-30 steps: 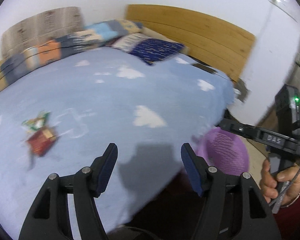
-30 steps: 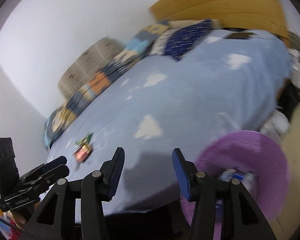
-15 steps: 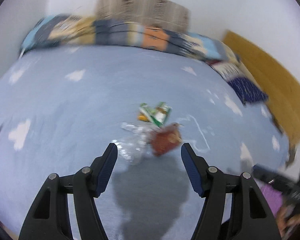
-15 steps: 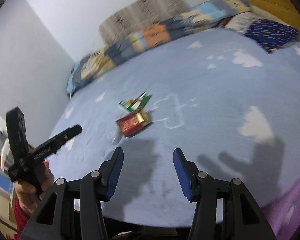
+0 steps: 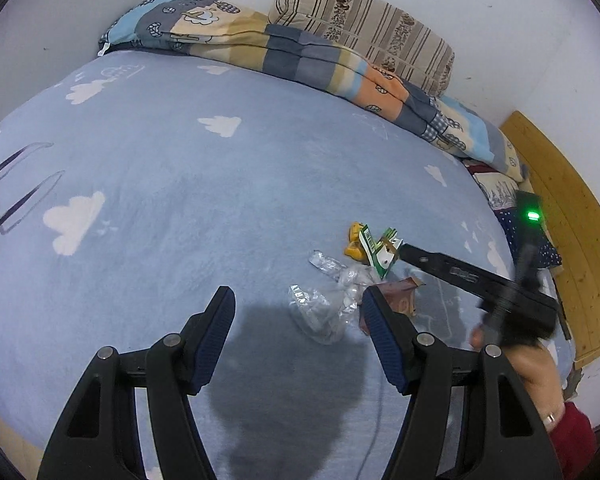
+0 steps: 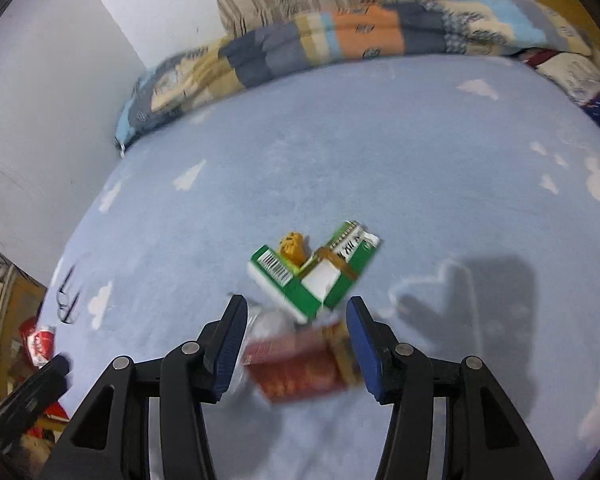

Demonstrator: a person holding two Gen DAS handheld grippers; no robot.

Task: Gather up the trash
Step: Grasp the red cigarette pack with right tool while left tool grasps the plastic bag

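Both tongs gape wide, grasping nothing. Between the right tongs (image 6: 297, 340), at lower centre of the frame, a glossy red wrapper (image 6: 300, 368) lies on the blue bed (image 6: 380, 152). A flattened green-and-white carton (image 6: 314, 276) lies just above it. Crumpled clear plastic (image 5: 324, 308) lies ahead of the left tongs (image 5: 298, 336).

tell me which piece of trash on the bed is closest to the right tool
The red wrapper: it lies right between the open right tool's fingers, while the green carton and orange scrap lie farther out on the bed.
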